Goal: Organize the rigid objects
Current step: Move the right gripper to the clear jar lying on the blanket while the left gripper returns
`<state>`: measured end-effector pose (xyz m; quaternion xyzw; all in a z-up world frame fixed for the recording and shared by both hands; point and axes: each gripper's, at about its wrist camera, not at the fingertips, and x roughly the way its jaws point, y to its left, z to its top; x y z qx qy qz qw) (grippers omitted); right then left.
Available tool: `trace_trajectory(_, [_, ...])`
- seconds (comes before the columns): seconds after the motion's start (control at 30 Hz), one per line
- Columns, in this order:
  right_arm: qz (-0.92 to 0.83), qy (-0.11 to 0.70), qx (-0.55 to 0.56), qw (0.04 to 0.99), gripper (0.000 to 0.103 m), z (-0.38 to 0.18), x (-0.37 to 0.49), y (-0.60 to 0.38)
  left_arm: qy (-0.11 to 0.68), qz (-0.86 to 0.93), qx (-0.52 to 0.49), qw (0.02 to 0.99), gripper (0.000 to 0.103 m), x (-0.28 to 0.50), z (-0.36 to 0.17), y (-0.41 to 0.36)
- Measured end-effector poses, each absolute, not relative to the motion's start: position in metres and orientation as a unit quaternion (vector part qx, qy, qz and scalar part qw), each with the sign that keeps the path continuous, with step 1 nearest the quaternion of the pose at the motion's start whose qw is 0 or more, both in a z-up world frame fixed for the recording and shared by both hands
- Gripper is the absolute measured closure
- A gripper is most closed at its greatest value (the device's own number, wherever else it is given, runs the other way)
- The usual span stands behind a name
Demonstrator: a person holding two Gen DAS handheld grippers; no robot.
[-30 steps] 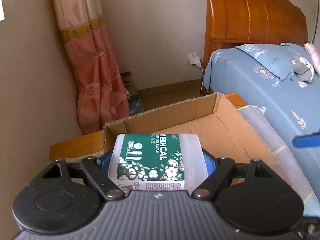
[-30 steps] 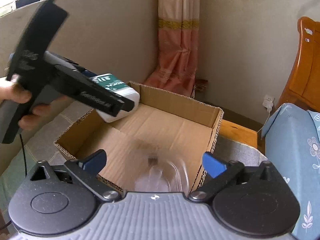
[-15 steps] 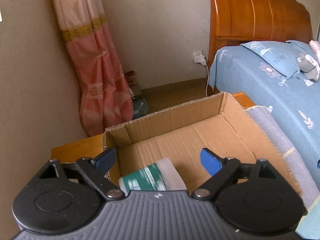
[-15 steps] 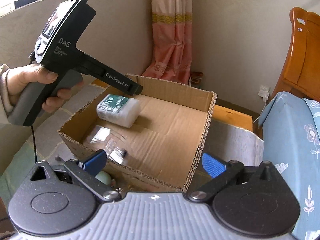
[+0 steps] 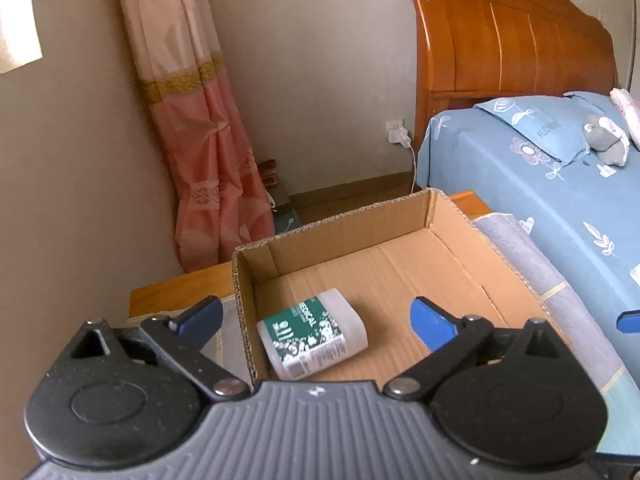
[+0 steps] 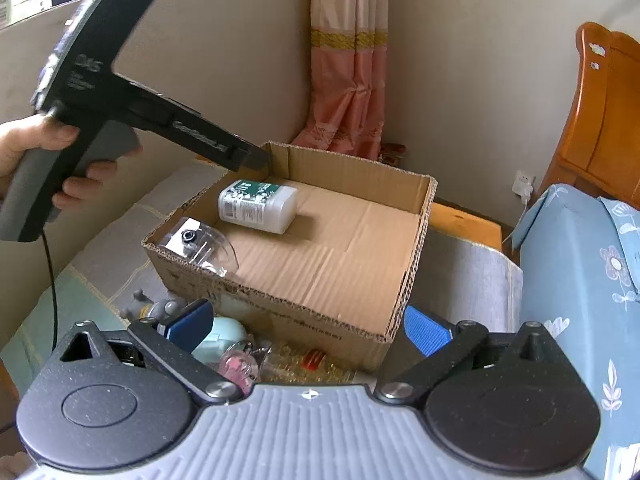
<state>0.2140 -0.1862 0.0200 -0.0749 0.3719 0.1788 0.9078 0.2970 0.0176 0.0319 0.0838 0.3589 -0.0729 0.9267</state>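
Box (image 6: 344, 248): open-topped cardboard, resting on a grey cloth (image 6: 464, 276) over a wooden surface; seen from both wrist views.
Swab container (image 5: 314, 338): white plastic with a green "MEDICAL" label, lying on its side on the box floor, close to the left wall and near corner in the left wrist view; touched by neither gripper.
Clear piece (image 6: 200, 242): transparent plastic item with a dark round fitting, lying inside the box at the near-left corner in the right wrist view, just beside the swab container but apart from it.
Left gripper (image 5: 316, 318): jaws spread wide, blue pads on either side of the box's left wall, gripping nothing; held above the box edge, with the swab container lying below between the fingers.
Left hand (image 6: 48, 160): wrapped around the grey handle of the left gripper, whose black body angles down toward the far-left box corner.
Right gripper (image 6: 308, 326): jaws spread wide and empty, hovering before the near wall of the box.
Loose items (image 6: 240, 352): small clutter on the cloth outside the near wall, including a pale green object, a pink round piece and a small grey figure; partly hidden behind the right gripper.
Surroundings: pink curtain (image 5: 200, 140) in the corner, wooden headboard (image 5: 508, 48), blue flowered bedding (image 5: 540, 184) to the right.
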Motion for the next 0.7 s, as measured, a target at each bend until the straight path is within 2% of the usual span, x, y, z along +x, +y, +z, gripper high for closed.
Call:
trace_trajectory(0.5, [0.148, 0.406, -0.031, 0.901, 0.000, -0.010, 0.157, -0.182, 0.345, -0.072, 0.073, 0.933, 0.003, 0.199, 0.005, 0.029])
trace_trajectory(0.7, [0.128, 0.406, -0.033, 0.904, 0.000, -0.027, 0.125, -0.172, 0.362, -0.062, 0.034, 0.930, 0.003, 0.168, -0.016, 0.044])
